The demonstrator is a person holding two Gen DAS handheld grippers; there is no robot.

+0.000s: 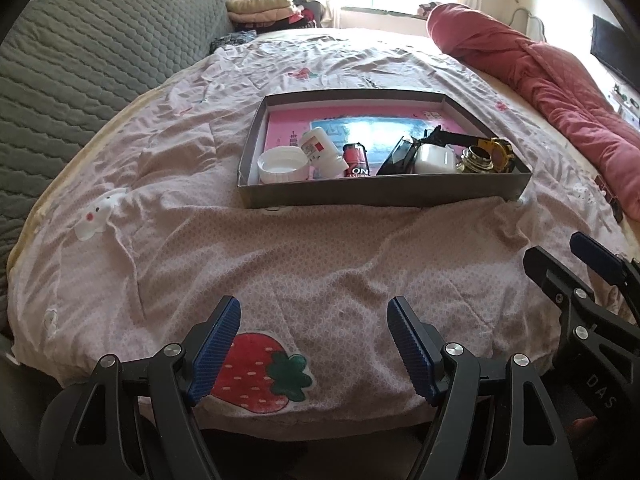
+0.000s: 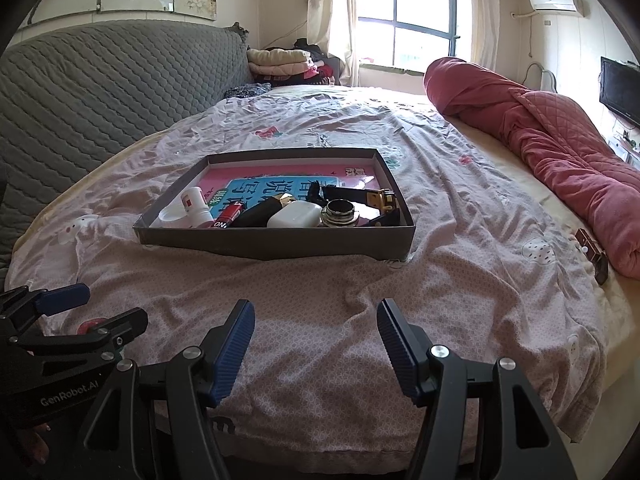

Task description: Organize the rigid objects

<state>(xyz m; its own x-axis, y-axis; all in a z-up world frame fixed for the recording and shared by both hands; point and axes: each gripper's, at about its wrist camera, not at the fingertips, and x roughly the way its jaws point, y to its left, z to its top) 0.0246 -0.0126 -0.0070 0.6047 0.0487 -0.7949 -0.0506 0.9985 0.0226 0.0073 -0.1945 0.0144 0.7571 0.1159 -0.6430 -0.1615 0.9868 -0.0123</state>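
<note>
A shallow grey box [image 1: 384, 194] [image 2: 276, 242] sits on the bed and holds a pink book. Along its near side lie a white lid [image 1: 282, 165], a white bottle [image 1: 322, 152] [image 2: 197, 205], a red battery [image 1: 356, 159] [image 2: 230, 216], a black case [image 2: 264, 212], a white earbud case [image 1: 434, 159] [image 2: 294, 216], a round tin [image 2: 340, 213] and a gold and black watch [image 1: 494, 148] [image 2: 384, 200]. My left gripper [image 1: 314, 344] is open and empty near the bed's front edge. My right gripper [image 2: 316, 344] is open and empty beside it.
A rolled red quilt [image 2: 560, 148] lies along the bed's right side, with a small dark object [image 2: 592, 254] next to it. A grey quilted headboard [image 2: 100, 92] stands at the left. Folded clothes [image 2: 280, 62] are stacked at the far end by the window.
</note>
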